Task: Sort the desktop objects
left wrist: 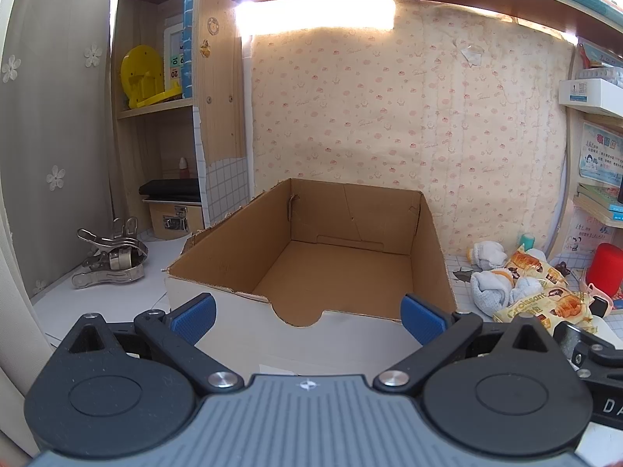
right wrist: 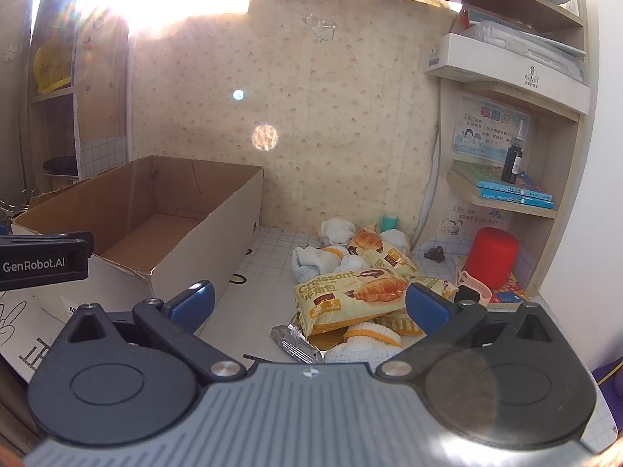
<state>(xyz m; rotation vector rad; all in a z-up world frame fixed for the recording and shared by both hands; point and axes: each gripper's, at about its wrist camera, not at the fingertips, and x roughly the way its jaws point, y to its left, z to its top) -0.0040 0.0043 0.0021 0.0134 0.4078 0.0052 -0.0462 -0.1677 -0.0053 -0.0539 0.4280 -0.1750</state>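
Here, both grippers released, nothing held, box empty.

Left gripper (left wrist: pixel 307 313) hangs spread wide in front of the cardboard box (left wrist: pixel 438 257), at its notched near wall. Right gripper (right wrist: pixel 309 303) is spread too, over a pile on the desk (right wrist: pixel 268 249): nearest a silver wrapper (right wrist: pixel 294 340) and rolled socks (right wrist: pixel 364 344), then croissant packs (right wrist: pixel 350 297) stacked on more socks. Right of the pile sits a pink watch (right wrist: pixel 473 292), behind it a red cylinder (right wrist: pixel 492 258); a small dark thing near the wall, maybe a clip. Metal clamps (left wrist: pixel 111 260) lie left of the box.

Matt cardboard box (left wrist: pixel 432 249), glossy plastic croissant pkts (right wrist: pixel 350 295), shiny metal clips (left wrist: pixel 111 260).
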